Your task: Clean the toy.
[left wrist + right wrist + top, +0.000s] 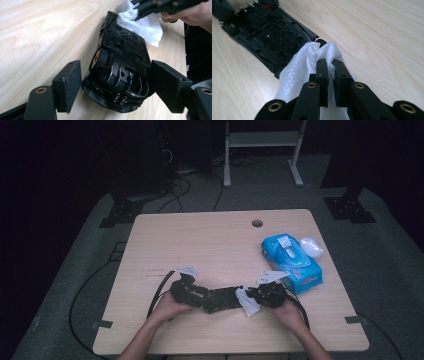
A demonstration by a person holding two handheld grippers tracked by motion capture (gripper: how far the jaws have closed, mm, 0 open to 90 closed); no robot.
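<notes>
The left tongs (117, 87) sit around one end of the black toy car (120, 67), one jaw on each side. I cannot tell if they squeeze it. The right tongs (331, 62) are pinched tight on a white wipe (312, 62). The car lies upside down near the front edge of the table (200, 235), between the two hands. The wipe touches the car's far end, so I think the job now is rubbing the car clean. Next, the wipe must slide along the bottom while the car is kept from slipping. A blue wipe pack (292, 260) sits just beside the right hand (290, 312). Nothing blocks the way.
</notes>
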